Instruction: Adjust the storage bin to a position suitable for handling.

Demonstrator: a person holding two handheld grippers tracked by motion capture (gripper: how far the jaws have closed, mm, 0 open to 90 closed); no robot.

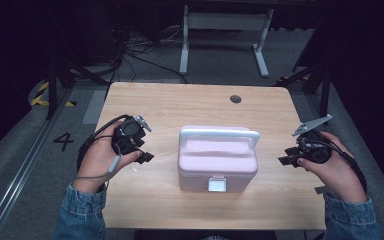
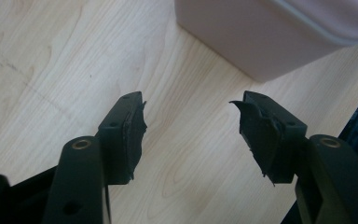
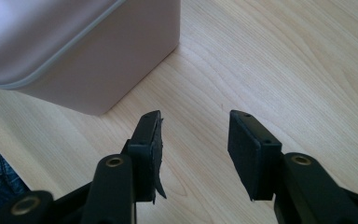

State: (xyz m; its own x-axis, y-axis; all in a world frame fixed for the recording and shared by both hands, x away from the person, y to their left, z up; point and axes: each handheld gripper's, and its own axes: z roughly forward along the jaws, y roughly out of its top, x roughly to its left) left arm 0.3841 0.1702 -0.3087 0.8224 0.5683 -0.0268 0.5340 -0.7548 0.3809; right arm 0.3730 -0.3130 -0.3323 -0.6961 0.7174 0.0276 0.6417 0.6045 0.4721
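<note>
Flanking the pink box [image 1: 217,162] on the bench [image 1: 170,102], left tool [image 1: 141,150] and right tool [image 1: 289,156] gape wide, empty. Approach step. Next likely needs the front latch [image 1: 217,184] undone.

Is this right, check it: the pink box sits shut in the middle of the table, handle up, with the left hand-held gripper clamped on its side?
Not quite. The left hand-held gripper is open and apart from the pink box, as the left gripper view shows. The rest holds: shut, mid-table, handle up.
</note>
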